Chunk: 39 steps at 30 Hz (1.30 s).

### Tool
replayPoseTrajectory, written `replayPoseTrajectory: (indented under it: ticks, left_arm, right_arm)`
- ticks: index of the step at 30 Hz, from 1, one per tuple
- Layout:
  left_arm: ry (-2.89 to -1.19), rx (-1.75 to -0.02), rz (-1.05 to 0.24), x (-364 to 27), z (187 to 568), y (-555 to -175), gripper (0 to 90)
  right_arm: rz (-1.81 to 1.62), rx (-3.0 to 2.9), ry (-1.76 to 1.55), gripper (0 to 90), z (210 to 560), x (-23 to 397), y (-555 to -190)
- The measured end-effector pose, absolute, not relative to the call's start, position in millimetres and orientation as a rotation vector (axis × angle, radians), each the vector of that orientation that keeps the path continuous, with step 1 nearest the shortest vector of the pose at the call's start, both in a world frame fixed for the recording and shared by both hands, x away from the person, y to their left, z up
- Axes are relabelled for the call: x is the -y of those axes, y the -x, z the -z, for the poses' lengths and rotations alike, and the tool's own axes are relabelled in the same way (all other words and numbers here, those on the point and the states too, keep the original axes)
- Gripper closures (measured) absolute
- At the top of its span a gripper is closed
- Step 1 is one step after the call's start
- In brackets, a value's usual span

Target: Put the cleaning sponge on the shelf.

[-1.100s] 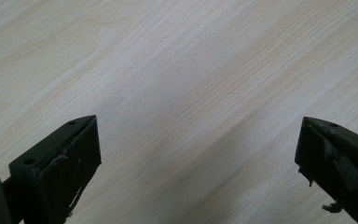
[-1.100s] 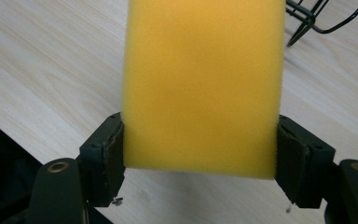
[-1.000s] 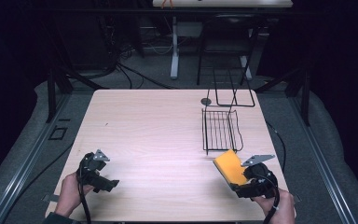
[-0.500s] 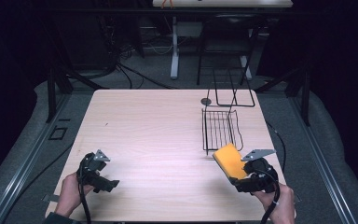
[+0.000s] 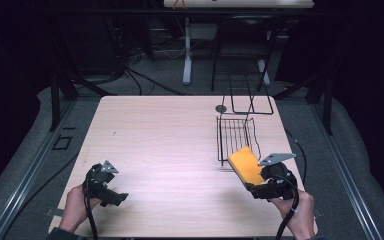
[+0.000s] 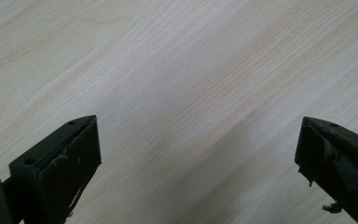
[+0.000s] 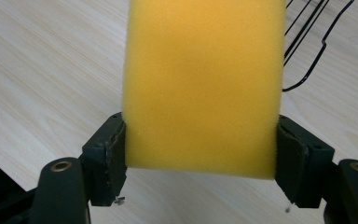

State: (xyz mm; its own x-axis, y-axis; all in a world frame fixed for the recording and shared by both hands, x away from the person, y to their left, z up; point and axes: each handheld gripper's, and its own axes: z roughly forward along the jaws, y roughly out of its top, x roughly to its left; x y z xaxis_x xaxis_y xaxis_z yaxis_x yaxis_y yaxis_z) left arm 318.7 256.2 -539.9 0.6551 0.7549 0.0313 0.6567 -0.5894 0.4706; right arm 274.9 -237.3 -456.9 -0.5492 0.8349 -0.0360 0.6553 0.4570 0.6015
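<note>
On the pale wooden table (image 5: 170, 140), the right gripper (image 5: 258, 183) clamps a yellow sponge (image 5: 246, 164) between its jaws, one jaw pressed on each side edge; in the right gripper view the sponge (image 7: 203, 84) rises upward from the pinch and hides most of the tabletop ahead. In the high view the sponge sits at the table's right front, just before the near end of a black wire rack (image 5: 236, 137), and its far corner overlaps the rack's near rim, though whether they touch cannot be told. Compared with a second ago, the sponge and the right gripper have crept slightly to the left and toward the rack, with the sponge's face turned a little more toward the camera. The left gripper (image 5: 111, 192) has stayed where it was at the left front of the table, held in the person's left hand (image 5: 75, 210); its jaws stand wide apart with nothing between them, over bare wood grain (image 6: 191, 93).
</note>
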Motion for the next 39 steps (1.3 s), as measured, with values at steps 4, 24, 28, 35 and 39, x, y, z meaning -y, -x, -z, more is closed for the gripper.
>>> replayPoseTrajectory:
  ticks: [4, 24, 28, 35, 39]
  left_arm:
    - [-2.454, -1.106, -0.323, -255.7, 540.1, -318.3, 0.3]
    - [-2.460, -1.095, -0.320, -255.0, 540.2, -318.1, 0.3]
    - [-2.459, -1.096, -0.317, -255.4, 540.1, -318.0, 0.3]
    - [-2.459, -1.097, -0.317, -255.5, 540.2, -318.1, 0.3]
    - [-2.459, -1.096, -0.320, -255.2, 540.4, -318.2, 0.3]
  right_arm:
    - [-0.773, -2.378, -1.263, 28.3, 455.0, 236.0, -278.7]
    - [-0.803, -2.326, -1.300, 28.3, 452.6, 237.8, -310.2]
    - [-0.813, -2.315, -1.310, 28.3, 453.4, 237.7, -315.2]
    - [-0.807, -2.299, -1.328, 28.4, 455.0, 239.5, -322.4]
    - [-0.806, -2.293, -1.332, 28.4, 456.6, 239.6, -325.5]
